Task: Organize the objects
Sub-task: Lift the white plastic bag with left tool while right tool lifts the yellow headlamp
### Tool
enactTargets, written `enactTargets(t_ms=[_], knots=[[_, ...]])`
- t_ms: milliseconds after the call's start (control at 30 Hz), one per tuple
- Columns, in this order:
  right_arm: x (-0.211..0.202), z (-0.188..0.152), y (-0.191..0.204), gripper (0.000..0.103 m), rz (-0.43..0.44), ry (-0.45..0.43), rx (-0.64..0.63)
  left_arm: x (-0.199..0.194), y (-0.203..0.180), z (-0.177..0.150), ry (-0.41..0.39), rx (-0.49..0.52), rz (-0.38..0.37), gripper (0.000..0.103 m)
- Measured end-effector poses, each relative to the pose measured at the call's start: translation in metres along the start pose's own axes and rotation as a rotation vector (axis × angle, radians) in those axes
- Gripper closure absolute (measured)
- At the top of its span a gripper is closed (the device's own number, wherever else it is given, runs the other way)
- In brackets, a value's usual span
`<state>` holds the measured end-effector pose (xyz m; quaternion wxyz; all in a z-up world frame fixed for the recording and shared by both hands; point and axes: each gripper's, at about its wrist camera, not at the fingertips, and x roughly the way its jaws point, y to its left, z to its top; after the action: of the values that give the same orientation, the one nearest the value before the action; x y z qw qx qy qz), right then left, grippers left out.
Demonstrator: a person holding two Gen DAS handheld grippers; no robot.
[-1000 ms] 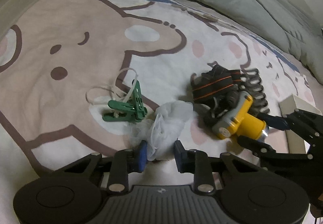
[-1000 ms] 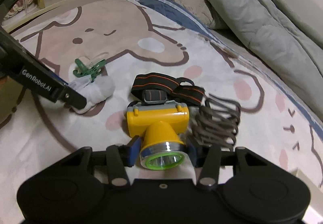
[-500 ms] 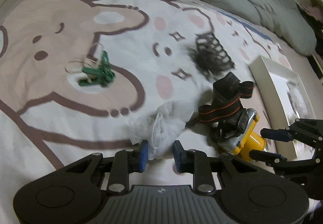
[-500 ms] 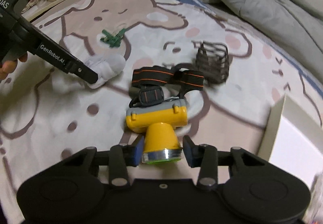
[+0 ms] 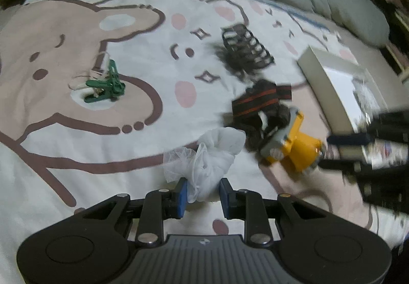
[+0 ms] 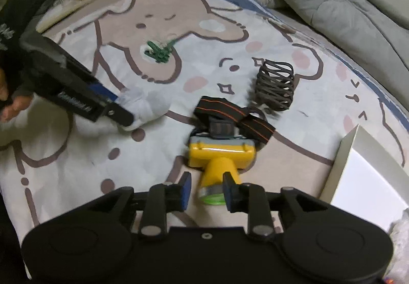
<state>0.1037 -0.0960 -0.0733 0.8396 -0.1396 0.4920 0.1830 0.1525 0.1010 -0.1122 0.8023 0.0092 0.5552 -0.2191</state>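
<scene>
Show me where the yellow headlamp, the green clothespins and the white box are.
yellow headlamp [image 6: 222, 154]: right wrist view, on its yellow body.
green clothespins [image 5: 106, 84]: left wrist view, on the middle of the cluster.
white box [image 6: 345, 163]: right wrist view, on its near side wall.

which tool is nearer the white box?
Right. The right tool, gripping the yellow headlamp, sits just beside the white box; the left tool, holding the white mesh, is farther off.
</scene>
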Motion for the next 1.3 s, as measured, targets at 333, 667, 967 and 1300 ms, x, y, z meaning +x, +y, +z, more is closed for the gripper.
enactTargets(t_ms=[333,667,967,1300], knots=[[0.048,0.033,-0.019,0.065,0.047,0.228,-0.018,0.005,0.001,0.004,0.034,0.069,0.0,0.056],[0.074,0.039,-0.017,0.062,0.065,0.297,-0.072,0.027,-0.01,0.015,0.068,0.129,0.033,0.045],[0.081,0.019,-0.016,0.061,0.052,0.218,-0.033,0.043,-0.017,0.012,0.083,0.192,0.094,0.052],[0.046,0.004,-0.027,0.062,0.013,0.024,0.064,0.014,-0.017,0.023,-0.037,0.098,0.081,0.066]])
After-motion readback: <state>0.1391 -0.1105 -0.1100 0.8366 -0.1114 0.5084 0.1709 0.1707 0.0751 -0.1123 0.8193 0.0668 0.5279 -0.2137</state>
